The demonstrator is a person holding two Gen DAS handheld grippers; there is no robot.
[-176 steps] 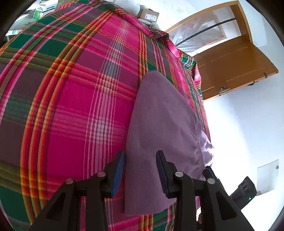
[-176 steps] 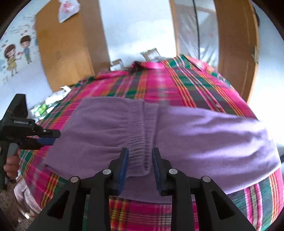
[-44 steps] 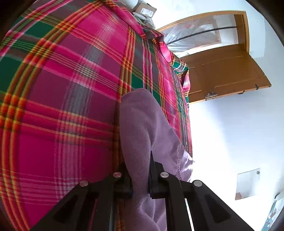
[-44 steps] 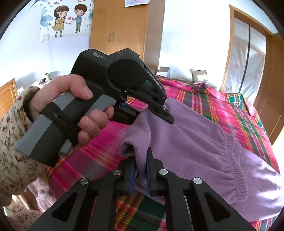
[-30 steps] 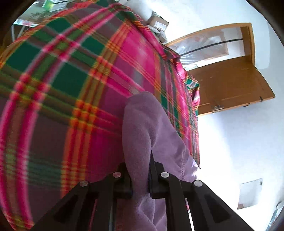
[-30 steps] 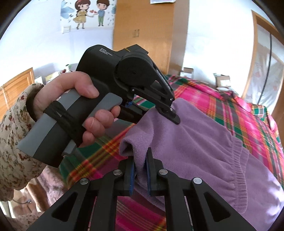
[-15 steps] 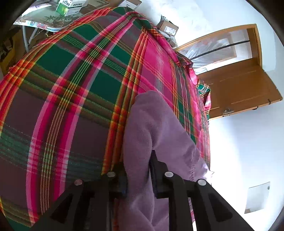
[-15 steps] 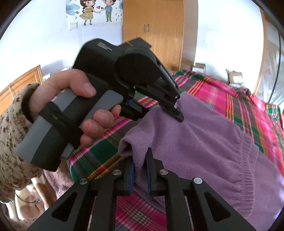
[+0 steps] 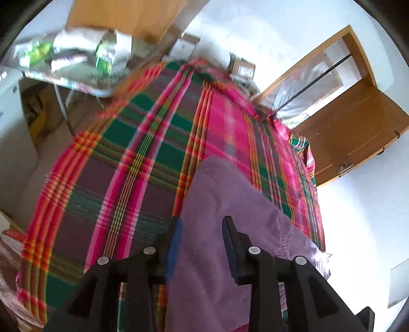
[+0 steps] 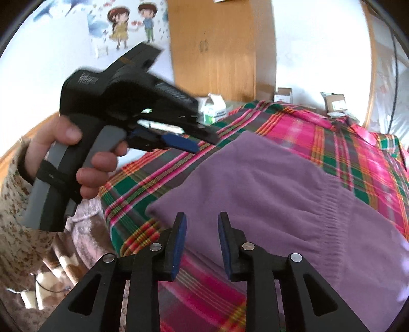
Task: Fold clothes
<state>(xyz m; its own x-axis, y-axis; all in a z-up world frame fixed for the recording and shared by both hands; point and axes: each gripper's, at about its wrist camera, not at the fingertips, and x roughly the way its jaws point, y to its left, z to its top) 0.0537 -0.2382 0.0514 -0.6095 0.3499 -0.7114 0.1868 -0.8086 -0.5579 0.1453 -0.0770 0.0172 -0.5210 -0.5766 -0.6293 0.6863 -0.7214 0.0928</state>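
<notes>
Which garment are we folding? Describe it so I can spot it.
Find the bed's bright plaid blanket. On its near corner lies the purple fleece garment, plain and soft, with a ribbed elastic band, the only unpatterned cloth there.

Right gripper [image 10: 202, 224] gapes, seemingly above purple garment [image 10: 276, 184].

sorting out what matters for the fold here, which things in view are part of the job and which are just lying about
Part of the job:
- purple fleece garment
- left gripper, open
- right gripper, open
- plaid bedspread under the garment

Just lying about:
- cardboard boxes beyond the bed
- green and white cartons on the side table
- wooden wardrobe
- cartoon wall sticker
</notes>
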